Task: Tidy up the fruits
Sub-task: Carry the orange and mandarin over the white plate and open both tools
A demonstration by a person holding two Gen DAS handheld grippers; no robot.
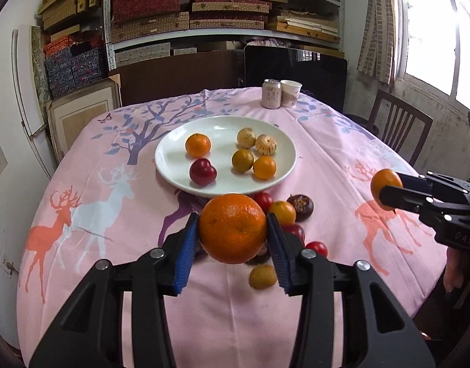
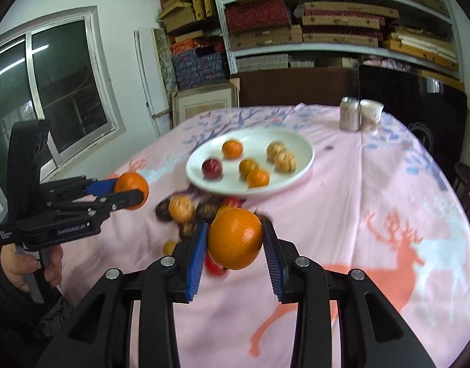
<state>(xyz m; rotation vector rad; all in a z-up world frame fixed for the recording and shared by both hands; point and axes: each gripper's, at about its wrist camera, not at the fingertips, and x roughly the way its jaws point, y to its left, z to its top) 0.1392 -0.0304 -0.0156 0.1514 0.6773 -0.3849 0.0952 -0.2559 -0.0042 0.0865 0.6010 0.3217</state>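
Observation:
My left gripper (image 1: 233, 225) is shut on a large orange (image 1: 231, 242), lifted above the pink tablecloth just in front of the white plate (image 1: 165, 165). My right gripper (image 2: 235, 228) is shut on another orange (image 2: 235, 245), also raised off the cloth. Each gripper shows in the other's view: the right gripper (image 1: 385, 191) at the right edge, the left gripper (image 2: 133, 191) at the left, held by a hand. The plate (image 2: 307, 156) carries several small oranges, a red plum and two pale fruits. A loose fruit pile (image 1: 282, 213) of tomatoes, small oranges and dark chestnuts lies before the plate.
A drink can (image 1: 270, 93) and a paper cup (image 1: 290, 93) stand at the table's far edge. A wooden chair (image 1: 400, 128) sits off the right side. Shelves stacked with boxes fill the wall behind. The round table's edge curves close on both sides.

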